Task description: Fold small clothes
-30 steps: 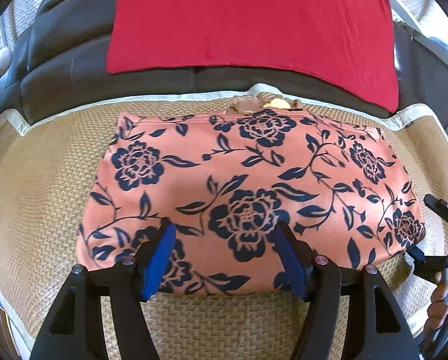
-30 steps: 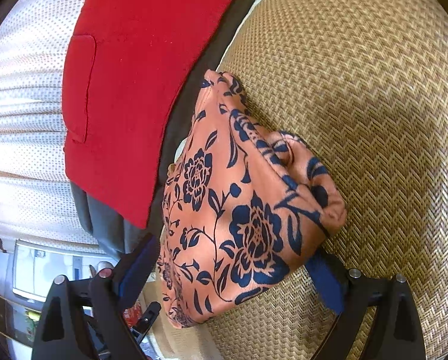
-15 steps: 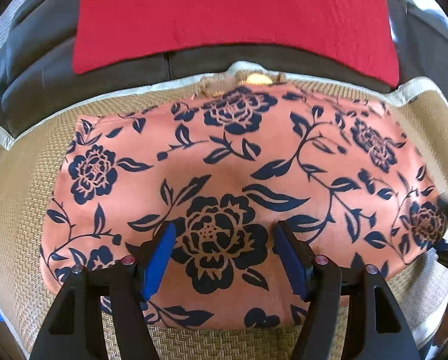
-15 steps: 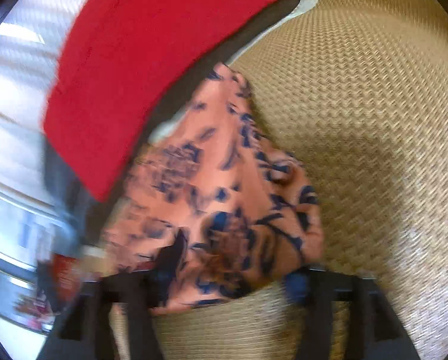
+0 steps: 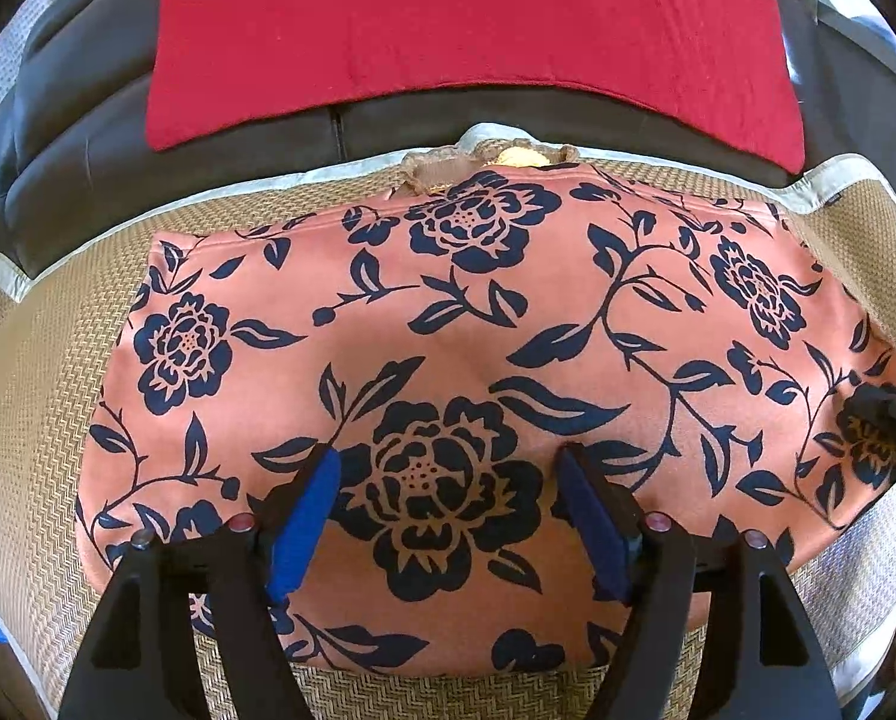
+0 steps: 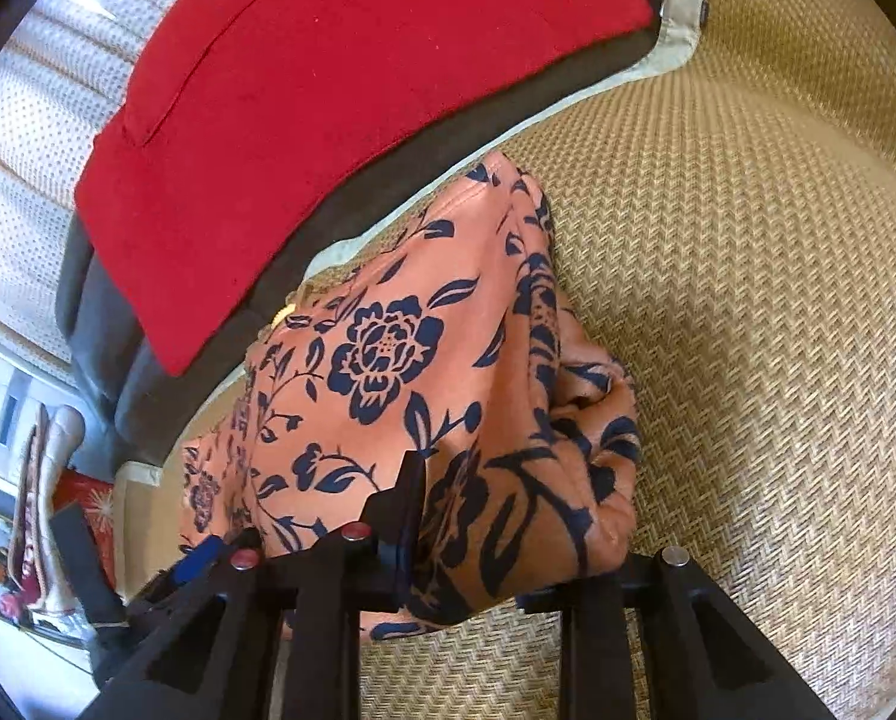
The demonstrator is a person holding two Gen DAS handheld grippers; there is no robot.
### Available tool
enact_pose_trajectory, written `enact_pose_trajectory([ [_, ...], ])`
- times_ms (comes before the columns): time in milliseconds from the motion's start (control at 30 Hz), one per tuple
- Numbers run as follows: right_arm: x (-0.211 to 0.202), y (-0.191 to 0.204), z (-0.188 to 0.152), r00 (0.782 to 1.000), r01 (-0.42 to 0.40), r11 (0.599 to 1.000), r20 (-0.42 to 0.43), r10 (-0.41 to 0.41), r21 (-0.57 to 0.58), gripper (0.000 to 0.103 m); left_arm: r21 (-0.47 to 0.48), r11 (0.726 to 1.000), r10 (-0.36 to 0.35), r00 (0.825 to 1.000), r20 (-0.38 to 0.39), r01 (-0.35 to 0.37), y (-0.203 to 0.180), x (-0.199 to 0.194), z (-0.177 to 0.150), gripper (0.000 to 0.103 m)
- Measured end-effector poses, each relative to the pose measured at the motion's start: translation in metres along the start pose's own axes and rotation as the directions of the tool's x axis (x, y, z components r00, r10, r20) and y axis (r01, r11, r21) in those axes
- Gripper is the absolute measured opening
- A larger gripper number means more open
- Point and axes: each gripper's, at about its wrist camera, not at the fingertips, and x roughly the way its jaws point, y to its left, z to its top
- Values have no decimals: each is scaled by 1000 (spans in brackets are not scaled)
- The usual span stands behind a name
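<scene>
**Right corner pinched, left jaws wide over the cloth**

On the woven straw-coloured mat (image 5: 34,396) lies the salmon-pink garment with navy flower print (image 5: 448,312), spread flat so a fold can be made, its far edge near the mat's pale border. Beyond it, a red rectangular cloth (image 5: 466,24) drapes over the dark grey sofa back (image 5: 76,180).

Left hand-held gripper (image 5: 448,480): jaws wide and just opening further, angled steeply down, blue pads straddling a large printed flower without pinching it; probably pinning or about to grab.

Right hand-held gripper (image 6: 508,546): jaws have just been closing and now clamp the garment's bunched corner, raising it off the mat, likely to carry it across.
</scene>
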Motion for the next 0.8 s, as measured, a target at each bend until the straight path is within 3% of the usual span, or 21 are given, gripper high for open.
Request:
enact_pose_trajectory([
  [33, 3, -4, -2, 1000, -6, 1000, -21, 7, 29, 49, 0, 1000, -1, 1000, 0, 1, 0, -1, 0, 76],
  [67, 4, -9, -4, 999, -14, 999, -36, 16, 48, 80, -1, 1000, -3, 1000, 0, 3, 1, -2, -1, 76],
  [100, 3, -13, -8, 999, -33, 997, -41, 36, 76, 86, -2, 1000, -6, 1000, 1, 6, 1, -4, -1, 76],
  [333, -8, -24, -29, 986, -152, 967, -33, 162, 206, 86, -18, 1000, -11, 999, 32, 12, 9, -18, 3, 76],
  [533, 4, -25, -24, 981, -182, 952, -20, 193, 245, 86, -21, 1000, -13, 999, 47, 14, 11, -22, 8, 76],
  [633, 3, -24, -18, 983, -180, 955, 5, 184, 236, 80, -23, 1000, -9, 999, 39, 10, 11, -17, 11, 76],
  [667, 4, -23, -15, 984, -173, 958, 5, 177, 229, 74, -23, 1000, -8, 999, 34, 9, 12, -14, 12, 76],
  [733, 7, -22, -13, 988, -150, 965, -13, 157, 214, 52, -17, 1000, -3, 1000, 16, 4, 10, -4, 13, 76],
  [767, 8, -21, -12, 990, -130, 972, -26, 138, 198, 32, -13, 1000, -2, 1000, 13, 3, 9, -1, 12, 76],
  [800, 9, -19, -12, 993, -103, 979, -35, 111, 177, 25, -11, 1000, 0, 1000, 18, 0, 8, 2, 11, 77],
])
